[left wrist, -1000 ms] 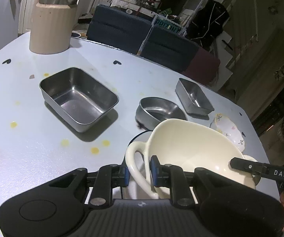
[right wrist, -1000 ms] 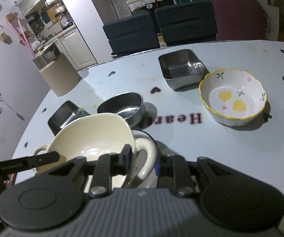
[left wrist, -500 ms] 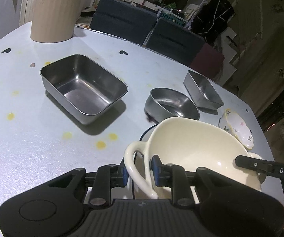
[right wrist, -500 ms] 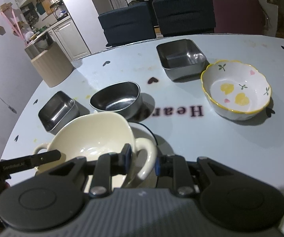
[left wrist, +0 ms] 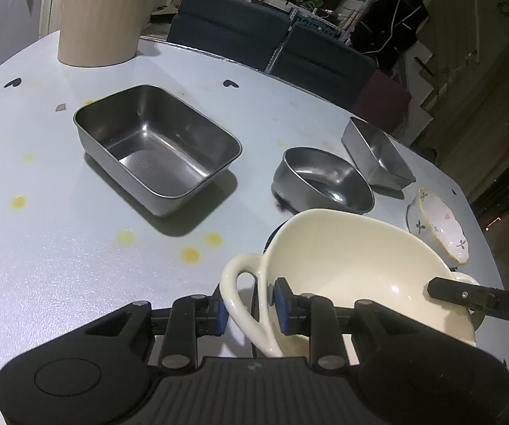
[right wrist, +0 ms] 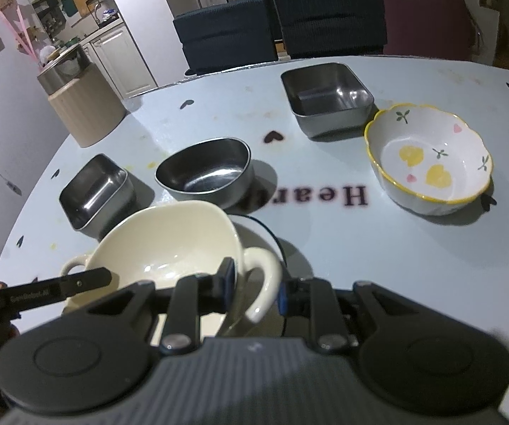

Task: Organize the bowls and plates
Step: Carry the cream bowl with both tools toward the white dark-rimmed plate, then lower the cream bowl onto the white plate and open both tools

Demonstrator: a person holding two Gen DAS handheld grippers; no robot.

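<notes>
A cream two-handled bowl (left wrist: 353,269) (right wrist: 169,241) sits tilted over a dark-rimmed white plate (right wrist: 267,235) near the table's front edge. My left gripper (left wrist: 249,306) is shut on one handle, with its blue pads (left wrist: 221,310) pressing the loop and the bowl wall. At the opposite handle (right wrist: 265,283), my right gripper (right wrist: 254,288) is shut the same way. Each view shows a black finger of the other gripper reaching over the bowl's far rim. Most of the plate is hidden under the bowl.
A large steel rectangular tray (left wrist: 155,148) (right wrist: 95,191), a round steel bowl (left wrist: 322,180) (right wrist: 205,173), a small steel square tray (left wrist: 378,156) (right wrist: 329,99) and a flowered ceramic bowl (left wrist: 438,226) (right wrist: 428,159) stand beyond. A beige canister (left wrist: 102,17) and dark chairs (right wrist: 329,17) lie further back.
My left gripper has sunk a little with the bowl, so the table looks closer in its view. The right gripper has hardly moved and both keep their hold.
</notes>
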